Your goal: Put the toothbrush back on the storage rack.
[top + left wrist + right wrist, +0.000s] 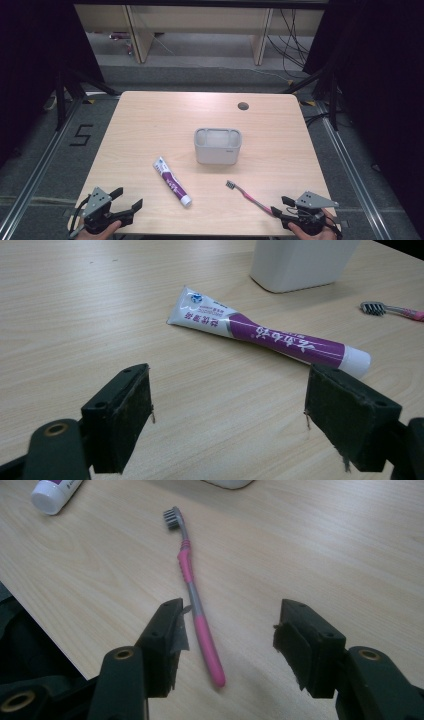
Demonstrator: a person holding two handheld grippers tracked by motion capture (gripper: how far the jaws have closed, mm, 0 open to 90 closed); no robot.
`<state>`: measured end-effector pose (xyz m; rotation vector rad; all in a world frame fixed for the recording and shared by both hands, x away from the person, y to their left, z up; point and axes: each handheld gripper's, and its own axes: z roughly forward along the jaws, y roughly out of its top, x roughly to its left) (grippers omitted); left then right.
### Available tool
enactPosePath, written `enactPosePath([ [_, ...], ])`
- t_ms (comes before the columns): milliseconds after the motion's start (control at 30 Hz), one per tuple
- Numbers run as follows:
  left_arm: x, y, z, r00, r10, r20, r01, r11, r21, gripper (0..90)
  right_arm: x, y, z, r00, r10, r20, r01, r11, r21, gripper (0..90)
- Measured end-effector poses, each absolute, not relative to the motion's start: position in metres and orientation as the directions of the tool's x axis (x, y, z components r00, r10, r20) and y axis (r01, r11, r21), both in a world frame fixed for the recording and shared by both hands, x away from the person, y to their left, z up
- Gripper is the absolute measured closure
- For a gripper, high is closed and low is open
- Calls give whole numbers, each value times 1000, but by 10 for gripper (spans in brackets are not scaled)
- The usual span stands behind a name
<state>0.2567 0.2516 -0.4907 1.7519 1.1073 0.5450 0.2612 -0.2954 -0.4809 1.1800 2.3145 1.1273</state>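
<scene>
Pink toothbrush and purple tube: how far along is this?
Done: nothing visibly. The grey rectangular plastic holder looks empty from above. In hand: nothing. The pink-handled toothbrush lies flat on the wooden table between the open jaws of the right gripper, unclamped. The left gripper is open, facing the purple-and-white toothpaste tube. Left: grasping each item, then presumably moving it to the holder.

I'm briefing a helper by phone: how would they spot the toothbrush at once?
Start at the grey plastic holder box mid-table, then look toward the near right corner. The pink-handled toothbrush lies flat there, bristles toward the box. Unlike the fat purple-and-white toothpaste tube on the left, it is thin.
</scene>
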Motion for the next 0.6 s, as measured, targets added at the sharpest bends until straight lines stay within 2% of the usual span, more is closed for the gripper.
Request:
enactPosePath([
  [133,258,252,-492,503,857,-109,422,-133,897,182,261,-295,-480,-612,787,78,544,348,763,455],
  [400,258,251,-491,504,857,-105,423,-138,896,183,261,-292,-479,-630,774,62,534,374,758,535],
  [600,259,251,-492,507,855,-111,422,-134,897,183,261,-288,-479,-633,768,99,547,353,759,555],
])
